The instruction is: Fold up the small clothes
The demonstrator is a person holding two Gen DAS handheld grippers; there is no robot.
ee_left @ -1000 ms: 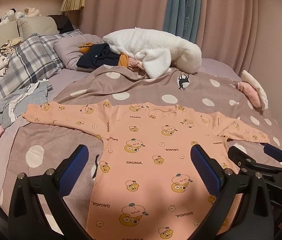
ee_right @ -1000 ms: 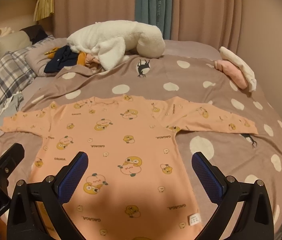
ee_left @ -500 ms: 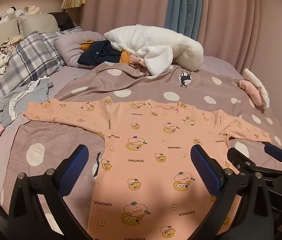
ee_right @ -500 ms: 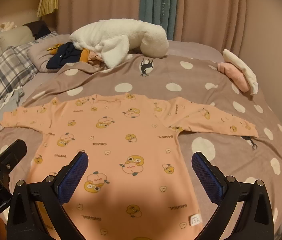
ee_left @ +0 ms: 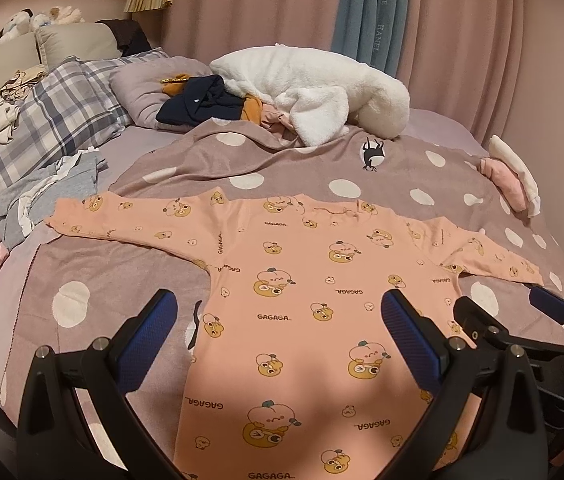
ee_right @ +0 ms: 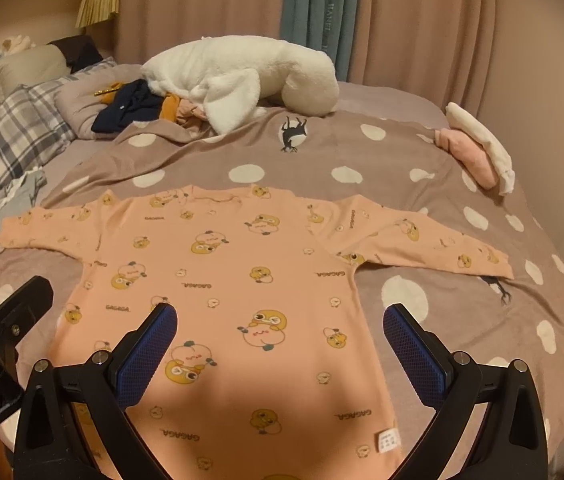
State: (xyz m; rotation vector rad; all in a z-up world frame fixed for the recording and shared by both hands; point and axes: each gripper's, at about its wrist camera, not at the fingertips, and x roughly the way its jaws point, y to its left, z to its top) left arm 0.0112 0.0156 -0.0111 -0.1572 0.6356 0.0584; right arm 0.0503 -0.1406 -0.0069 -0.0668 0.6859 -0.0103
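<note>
A peach shirt (ee_left: 314, 320) with little duck pictures lies flat on the bed. It rests on a brown blanket (ee_left: 290, 160) with big white dots. Both sleeves are spread out to the sides, and the bottom of the shirt is nearest to the cameras.

The left gripper (ee_left: 277, 336) hangs above the lower left part of the shirt. Its jaws are wide apart and hold nothing. One blue pad is over the blanket just beside the shirt, and the other is over the shirt.

The right gripper (ee_right: 277, 340) hangs above the lower right part of the shirt. Its jaws are wide apart too, and they hold nothing. The two grippers are side by side, and each one shows at the edge of the other's view.

At the far end of the bed lies a fluffy white blanket (ee_right: 241, 76). Next to it is a dark blue garment (ee_left: 197, 104). A plaid pillow (ee_left: 53, 120) is on the left. A folded pink and white cloth (ee_right: 478, 148) sits at the right edge of the bed.
</note>
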